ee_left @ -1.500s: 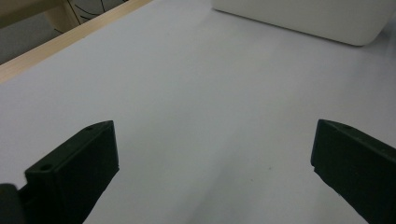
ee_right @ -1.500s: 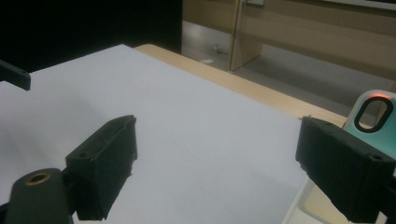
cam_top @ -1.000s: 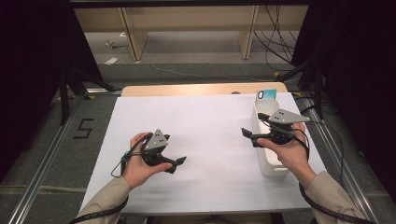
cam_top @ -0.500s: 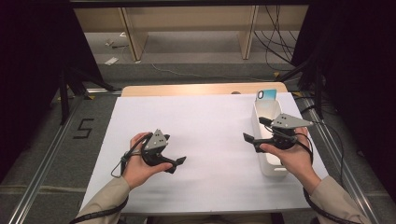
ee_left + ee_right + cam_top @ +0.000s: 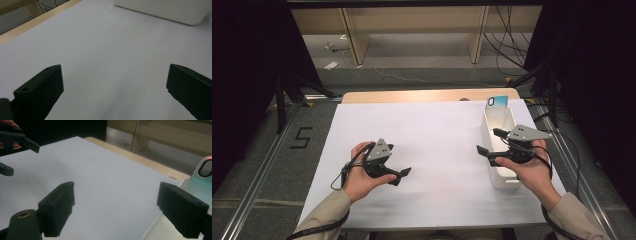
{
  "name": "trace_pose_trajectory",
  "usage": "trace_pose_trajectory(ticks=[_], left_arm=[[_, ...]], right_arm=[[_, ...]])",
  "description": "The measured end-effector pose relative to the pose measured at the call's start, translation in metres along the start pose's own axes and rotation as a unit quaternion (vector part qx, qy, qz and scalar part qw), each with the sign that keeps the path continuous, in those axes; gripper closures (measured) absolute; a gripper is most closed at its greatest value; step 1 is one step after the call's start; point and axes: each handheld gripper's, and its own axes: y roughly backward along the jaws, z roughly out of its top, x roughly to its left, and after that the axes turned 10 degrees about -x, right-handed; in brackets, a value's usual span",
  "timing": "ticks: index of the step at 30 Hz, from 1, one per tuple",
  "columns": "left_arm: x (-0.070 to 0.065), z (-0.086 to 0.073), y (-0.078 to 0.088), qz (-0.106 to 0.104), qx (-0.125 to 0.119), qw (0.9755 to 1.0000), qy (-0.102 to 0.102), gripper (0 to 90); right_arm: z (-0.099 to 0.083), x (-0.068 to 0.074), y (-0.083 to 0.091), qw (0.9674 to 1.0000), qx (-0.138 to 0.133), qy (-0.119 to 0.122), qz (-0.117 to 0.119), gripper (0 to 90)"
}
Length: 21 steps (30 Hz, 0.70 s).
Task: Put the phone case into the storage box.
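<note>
Grippers poised over white table, nothing held.
High view: right gripper [image 5: 488, 142] gapes above long white bin [image 5: 498, 150] holding teal phone case [image 5: 498, 101]; left gripper [image 5: 400, 175] wide. Right gripper view: case [image 5: 203, 178] upright at bin's end.

Even overhead light brightens the white table sheet [image 5: 432, 135] while the frame's left and right edges fall black, shadows stay faint, and both gripper views look soft, perhaps slightly out of focus.

White bin [image 5: 498, 150]; teal phone case [image 5: 498, 101]; white table cover [image 5: 432, 150]; black grippers.
</note>
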Motion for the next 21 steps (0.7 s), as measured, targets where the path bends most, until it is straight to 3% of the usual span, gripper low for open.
trace_pose_trajectory(ticks=[21], left_arm=[[0.0002, -0.0002, -0.0002, 0.001, 0.000, 1.0000, 0.000, 0.4]], right_arm=[[-0.0051, 0.0010, 0.0083, 1.0000, -0.004, -0.003, 0.005, 15.5]])
